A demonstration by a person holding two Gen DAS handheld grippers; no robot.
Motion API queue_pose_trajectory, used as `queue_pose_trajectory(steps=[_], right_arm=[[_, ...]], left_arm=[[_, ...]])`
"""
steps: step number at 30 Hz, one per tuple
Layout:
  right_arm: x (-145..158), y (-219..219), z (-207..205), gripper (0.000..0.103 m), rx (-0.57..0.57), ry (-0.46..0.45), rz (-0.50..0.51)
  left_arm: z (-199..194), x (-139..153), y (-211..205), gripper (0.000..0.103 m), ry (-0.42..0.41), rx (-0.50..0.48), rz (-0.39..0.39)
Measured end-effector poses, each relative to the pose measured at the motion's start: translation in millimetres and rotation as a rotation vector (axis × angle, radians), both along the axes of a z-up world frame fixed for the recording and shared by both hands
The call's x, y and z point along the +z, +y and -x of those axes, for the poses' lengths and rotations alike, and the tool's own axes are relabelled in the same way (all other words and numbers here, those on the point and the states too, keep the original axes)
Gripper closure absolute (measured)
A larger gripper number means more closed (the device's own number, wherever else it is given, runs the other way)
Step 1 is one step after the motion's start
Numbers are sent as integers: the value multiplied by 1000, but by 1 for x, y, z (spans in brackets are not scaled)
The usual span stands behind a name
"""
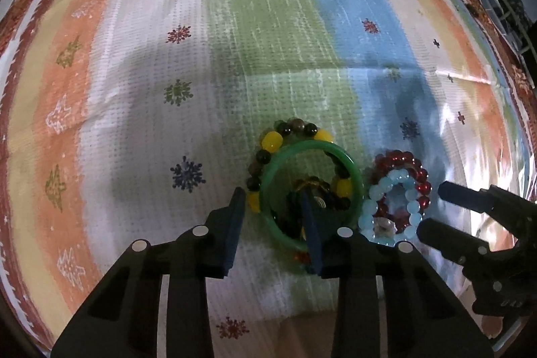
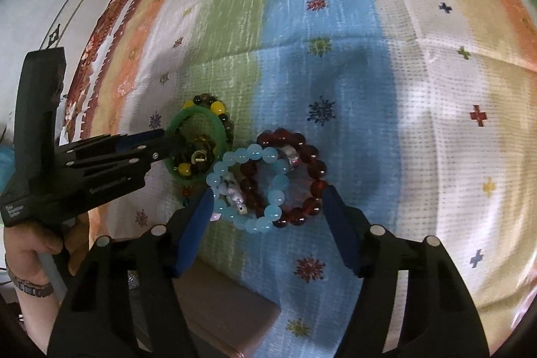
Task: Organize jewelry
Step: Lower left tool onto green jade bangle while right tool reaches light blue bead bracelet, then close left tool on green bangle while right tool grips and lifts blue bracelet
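A green bangle (image 1: 335, 153) (image 2: 194, 113) lies on a striped cloth, on top of a yellow and dark bead bracelet (image 1: 272, 140) (image 2: 217, 106). My left gripper (image 1: 272, 193) (image 2: 167, 143) points down at it. One pad is inside the ring, the other outside, and the rim's left side sits loose between them. Just to the right, a light blue bead bracelet (image 1: 379, 190) (image 2: 251, 155) overlaps a dark red one (image 1: 399, 156) (image 2: 315, 170). My right gripper (image 2: 268, 192) (image 1: 433, 210) straddles both, pads at their outer beads, open.
The striped cloth (image 1: 235, 56) (image 2: 419, 89) drapes over its front edge near both grippers. A brown surface (image 2: 228, 307) shows below that edge. A person's hand (image 2: 27, 254) with a wristband holds the left gripper. A dark wire rack (image 1: 513, 12) stands at the far right.
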State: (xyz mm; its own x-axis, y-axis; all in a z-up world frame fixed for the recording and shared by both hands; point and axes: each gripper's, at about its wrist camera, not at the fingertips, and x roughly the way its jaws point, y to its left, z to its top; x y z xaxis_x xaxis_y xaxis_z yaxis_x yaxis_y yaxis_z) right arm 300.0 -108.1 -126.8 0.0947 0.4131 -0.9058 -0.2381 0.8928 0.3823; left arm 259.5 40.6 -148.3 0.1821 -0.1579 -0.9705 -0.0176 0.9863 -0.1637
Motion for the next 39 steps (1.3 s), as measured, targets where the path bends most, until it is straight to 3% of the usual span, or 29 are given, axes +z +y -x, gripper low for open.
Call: queue_pose_trajectory(steps=[12,15,17,20,27,32,39], right_arm=[[-17,3,-2,58,15,56,-33],[-29,0,-9,68,-5,84,-54],[-31,-3,-11,89,-26,87,-48],[-27,-4,-10,90,-20,102,-85],[17,9,1,90,45,-24,-81],[31,19,11,90,86,-76,-68],[47,27,15,90,115,-139,-38]], left_arm=[[-7,-8,-4,83,7,-31,0],[-6,-8,-5,90,3,-42,4],[-4,-6,-7,91,-2,-56,-1],[-2,-2,-4,91,-9,-61,12],[-2,19,-4,91,-58,-66,46],[2,32,-3,91,-93,-70,60],[4,23,3,91,-78,-86,-50]])
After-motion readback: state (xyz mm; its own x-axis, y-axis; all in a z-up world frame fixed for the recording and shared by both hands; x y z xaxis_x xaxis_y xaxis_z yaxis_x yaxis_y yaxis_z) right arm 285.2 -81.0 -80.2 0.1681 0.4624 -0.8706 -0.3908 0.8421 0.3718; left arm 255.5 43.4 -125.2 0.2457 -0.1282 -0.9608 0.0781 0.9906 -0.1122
